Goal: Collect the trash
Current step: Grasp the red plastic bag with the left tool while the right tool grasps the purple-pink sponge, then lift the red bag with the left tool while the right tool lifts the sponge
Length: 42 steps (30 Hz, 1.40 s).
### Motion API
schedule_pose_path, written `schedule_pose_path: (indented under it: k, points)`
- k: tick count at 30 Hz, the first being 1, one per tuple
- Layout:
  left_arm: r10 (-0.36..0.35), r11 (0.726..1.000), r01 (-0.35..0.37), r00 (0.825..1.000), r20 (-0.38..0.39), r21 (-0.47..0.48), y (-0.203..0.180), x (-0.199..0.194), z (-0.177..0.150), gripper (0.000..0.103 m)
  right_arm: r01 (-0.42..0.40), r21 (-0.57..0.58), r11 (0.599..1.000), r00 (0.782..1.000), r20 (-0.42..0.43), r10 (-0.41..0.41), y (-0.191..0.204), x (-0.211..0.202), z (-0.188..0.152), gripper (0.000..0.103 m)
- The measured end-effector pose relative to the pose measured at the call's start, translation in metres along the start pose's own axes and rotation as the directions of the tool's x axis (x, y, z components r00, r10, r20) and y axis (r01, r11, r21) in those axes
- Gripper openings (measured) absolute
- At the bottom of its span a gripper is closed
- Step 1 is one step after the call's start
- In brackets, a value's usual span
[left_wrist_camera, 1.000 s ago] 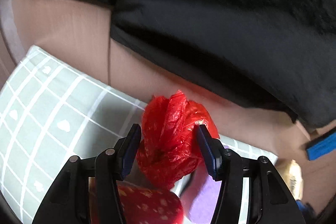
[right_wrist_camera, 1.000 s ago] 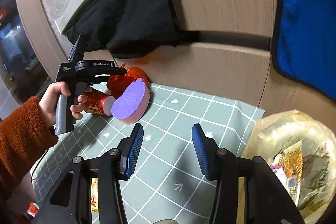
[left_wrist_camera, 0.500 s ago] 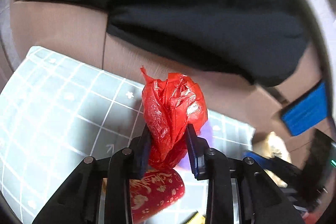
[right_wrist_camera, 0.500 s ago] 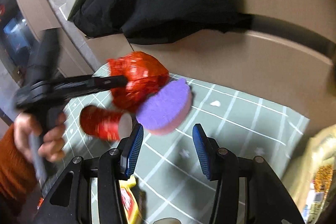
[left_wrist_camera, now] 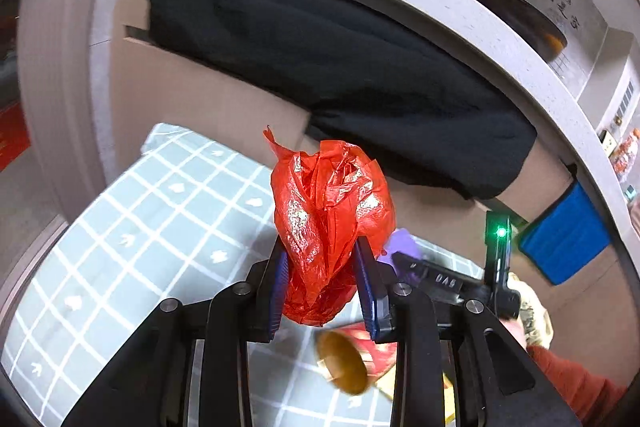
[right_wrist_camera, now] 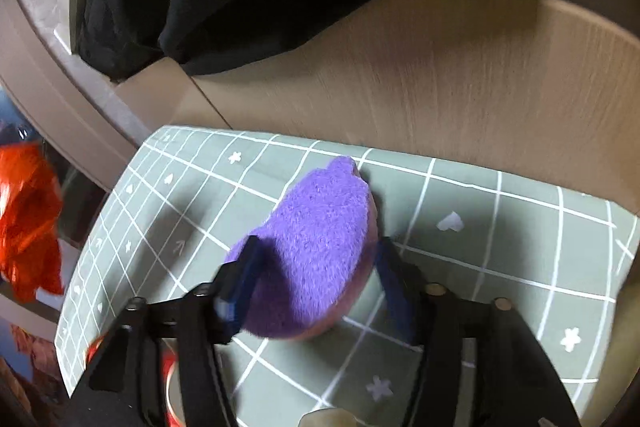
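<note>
L gripper (left_wrist_camera: 322,281) is clamped on a crumpled red plastic bag (left_wrist_camera: 330,227): both blue pads press into its lower part, and the bag bulges up above the fingers, lifted clear of the grid-patterned green mat (left_wrist_camera: 160,211). In the R wrist view the same bag shows as a red blur at the far left edge, off the mat.

Under the L gripper, low in the L wrist view, a red can (left_wrist_camera: 356,355) lies on its side on the mat w/ its gold end toward the camera. Behind the bag, a bit of the purple sponge (left_wrist_camera: 402,247) peeks out. R of that, the R gripper body w/ a green light, held by a hand (left_wrist_camera: 514,331) in a rust-orange sleeve (left_wrist_camera: 576,383).

R gripper (right_wrist_camera: 316,279): jaws opening, fingers straddling the purple sponge, which lies flat on the mat, purple fuzzy side up w/ a pink layer underneath. L finger sits over the sponge's L edge; R finger just beside its R edge. Blurred, so can't tell if the pads touch it; no squeeze visible.

Background, both views: beige wood-grain cabinet front (right_wrist_camera: 440,75) along the mat's far edge, black cloth (left_wrist_camera: 340,67) hanging over it from the grey counter (left_wrist_camera: 460,7) above. Blue cloth (left_wrist_camera: 568,239) hangs further R. A crinkled yellowish bag (left_wrist_camera: 534,311) sits near the R hand, mostly hidden.
</note>
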<state>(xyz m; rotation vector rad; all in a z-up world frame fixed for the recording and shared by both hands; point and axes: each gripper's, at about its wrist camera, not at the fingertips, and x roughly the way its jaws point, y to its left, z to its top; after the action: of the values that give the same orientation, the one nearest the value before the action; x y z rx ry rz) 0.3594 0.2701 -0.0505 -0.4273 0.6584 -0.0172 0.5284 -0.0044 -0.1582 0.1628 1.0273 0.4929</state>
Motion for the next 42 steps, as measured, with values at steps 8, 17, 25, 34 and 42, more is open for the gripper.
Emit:
schedule_pose_path:
  k: [8, 17, 25, 34, 42]
  points:
    - [0.015, 0.999, -0.017, 0.999, -0.040, -0.047, 0.024, 0.001, -0.027, 0.032, -0.046, -0.009, 0.999, 0.999, -0.014, 0.046, 0.011, 0.021, 0.008, 0.070]
    - [0.037, 0.999, -0.037, 0.999, -0.026, 0.002, 0.002, -0.006, -0.037, 0.032, 0.015, -0.228, 0.974, 1.000, 0.016, -0.012, 0.051, -0.008, -0.002, 0.033]
    - [0.052, 0.996, -0.052, 0.999, 0.000, 0.066, -0.032, -0.019, -0.042, 0.032, 0.010, -0.304, 0.952, 0.995, 0.097, 0.020, 0.053, -0.094, -0.017, 0.032]
    - [0.045, 0.997, -0.044, 0.999, -0.014, 0.063, -0.061, -0.016, -0.045, 0.032, 0.027, -0.288, 0.957, 0.986, 0.167, 0.022, 0.034, -0.163, -0.034, 0.032]
    - [0.043, 0.990, -0.045, 0.999, 0.014, 0.137, -0.099, -0.030, -0.048, 0.032, 0.067, -0.295, 0.953, 0.974, 0.226, 0.001, 0.022, -0.202, -0.046, 0.032]
